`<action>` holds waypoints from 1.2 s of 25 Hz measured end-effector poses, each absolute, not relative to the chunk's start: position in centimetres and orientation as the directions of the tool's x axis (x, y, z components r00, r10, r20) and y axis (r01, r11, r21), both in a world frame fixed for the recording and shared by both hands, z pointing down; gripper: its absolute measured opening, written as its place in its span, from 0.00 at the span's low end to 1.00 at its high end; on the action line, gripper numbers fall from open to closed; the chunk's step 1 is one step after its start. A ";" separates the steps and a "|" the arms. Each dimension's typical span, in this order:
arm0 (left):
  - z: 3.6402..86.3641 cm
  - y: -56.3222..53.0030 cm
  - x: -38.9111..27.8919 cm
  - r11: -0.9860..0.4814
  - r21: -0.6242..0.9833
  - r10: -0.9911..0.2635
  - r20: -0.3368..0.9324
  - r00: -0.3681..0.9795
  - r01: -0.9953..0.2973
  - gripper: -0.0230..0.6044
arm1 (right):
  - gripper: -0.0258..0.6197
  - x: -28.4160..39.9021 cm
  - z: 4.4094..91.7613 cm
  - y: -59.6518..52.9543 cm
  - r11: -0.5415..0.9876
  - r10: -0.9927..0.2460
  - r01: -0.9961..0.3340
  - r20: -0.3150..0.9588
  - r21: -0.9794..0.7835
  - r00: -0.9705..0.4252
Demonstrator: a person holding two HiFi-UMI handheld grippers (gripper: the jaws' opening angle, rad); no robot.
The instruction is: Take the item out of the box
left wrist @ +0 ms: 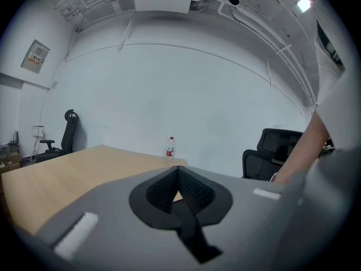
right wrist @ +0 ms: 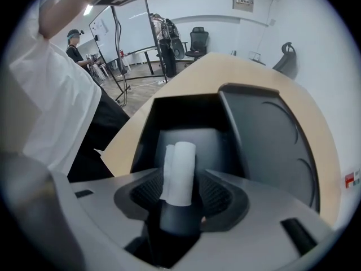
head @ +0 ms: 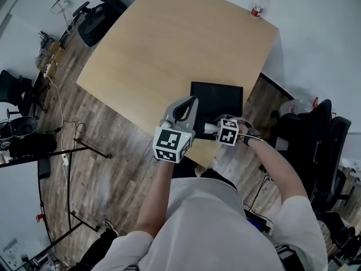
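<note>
The pale wooden desk [head: 169, 44] is carrying the black box [right wrist: 169, 103] at its near edge, and the box is lying open right under the person's hands, its grey floor facing up. The right gripper [right wrist: 180, 192] is the nearer one. It is pointing steeply down into the box, while the left gripper [left wrist: 177, 171] is hanging just beside it on the left, aiming almost level across the desk with its fingers [left wrist: 194, 192] pressed together on nothing. The right gripper's fingers [right wrist: 221, 195] are standing spread, and the white rolled item [right wrist: 180, 171] is sitting between them. Its long axis is running along the line they point, out past the tips toward the box floor. The pads seem to be flanking the roll rather than pinching it. The item is lying centred between the fingers and over the box interior, not yet clear of it. Whether its far end is resting on the floor cannot be told. In my judgement the coming move is turning on this alignment: the fingers are already straddling the roll's short width, so closing across it and drawing back along its axis should be enough.
</note>
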State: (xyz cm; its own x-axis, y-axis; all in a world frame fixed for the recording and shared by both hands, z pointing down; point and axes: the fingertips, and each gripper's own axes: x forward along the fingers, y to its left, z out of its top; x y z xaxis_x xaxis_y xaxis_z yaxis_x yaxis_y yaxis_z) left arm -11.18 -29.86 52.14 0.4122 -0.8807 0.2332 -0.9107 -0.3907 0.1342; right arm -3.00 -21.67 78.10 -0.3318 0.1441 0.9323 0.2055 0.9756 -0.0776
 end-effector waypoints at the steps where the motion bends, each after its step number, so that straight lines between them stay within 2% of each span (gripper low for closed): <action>1: 52.2 -29.9 -11.3 -0.388 0.135 -0.882 0.234 0.409 -0.912 0.05 | 0.32 -2.9 78.3 -21.7 0.976 0.144 0.202 0.934 -0.080 -0.327; 6: 52.3 -29.8 -12.4 -0.374 0.145 -0.887 0.232 0.399 -0.916 0.05 | 0.32 -2.7 79.3 -21.5 0.974 0.147 0.208 0.944 -0.086 -0.295; 9: 52.4 -29.9 -12.6 -0.371 0.155 -0.887 0.231 0.399 -0.915 0.05 | 0.27 -2.7 79.6 -21.5 0.972 0.142 0.220 0.947 -0.079 -0.287; 15: 52.2 -30.2 -12.4 -0.384 0.150 -0.884 0.225 0.410 -0.911 0.05 | 0.25 -2.5 79.1 -21.7 0.971 0.124 0.231 0.950 -0.058 -0.286; 30: 48.7 -32.1 -13.7 -0.382 0.087 -0.911 0.134 0.391 -0.920 0.05 | 0.25 -3.5 70.9 -25.8 0.991 -0.027 0.106 0.903 0.080 -0.429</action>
